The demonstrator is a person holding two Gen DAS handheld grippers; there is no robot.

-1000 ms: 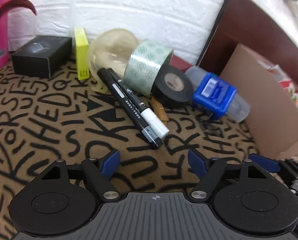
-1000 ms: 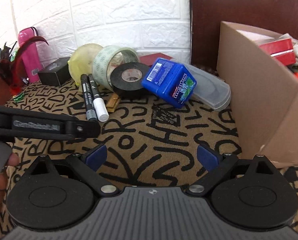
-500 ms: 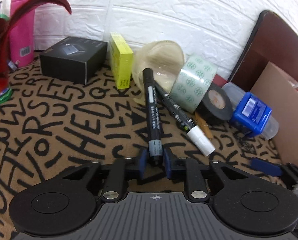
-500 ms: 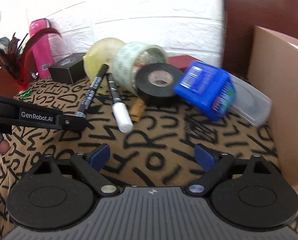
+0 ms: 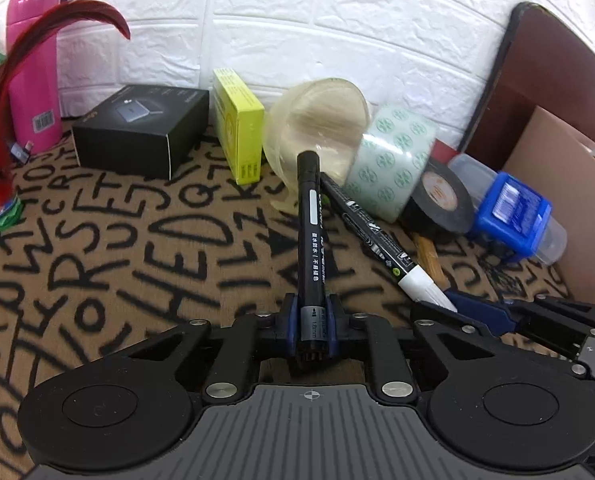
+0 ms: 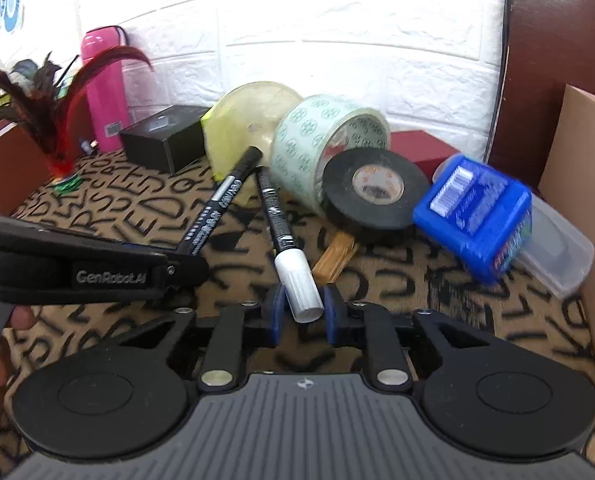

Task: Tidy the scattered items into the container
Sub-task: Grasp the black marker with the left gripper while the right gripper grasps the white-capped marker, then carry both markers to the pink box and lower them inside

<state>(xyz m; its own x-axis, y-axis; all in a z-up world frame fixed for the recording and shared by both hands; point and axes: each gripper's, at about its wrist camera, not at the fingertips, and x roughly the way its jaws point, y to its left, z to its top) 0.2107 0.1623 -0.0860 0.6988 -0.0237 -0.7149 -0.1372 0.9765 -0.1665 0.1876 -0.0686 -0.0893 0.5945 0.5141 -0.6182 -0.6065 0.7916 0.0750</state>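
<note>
Two markers: left gripper [image 5: 312,320] jaws pinch black marker [image 5: 311,224]; right gripper [image 6: 300,312] jaws flank white-capped marker [image 6: 285,240], contact unclear

A tan tablecloth printed with black letters [image 5: 97,248] covers the surface. Directly on it lie a black rectangular box [image 5: 141,136], an upright yellow carton [image 5: 239,128], a white-capped black marker [image 6: 283,232], a black roll of tape [image 6: 373,188], a small wooden piece [image 6: 333,258] and a brown cardboard box [image 5: 565,200] at the right edge.
</note>
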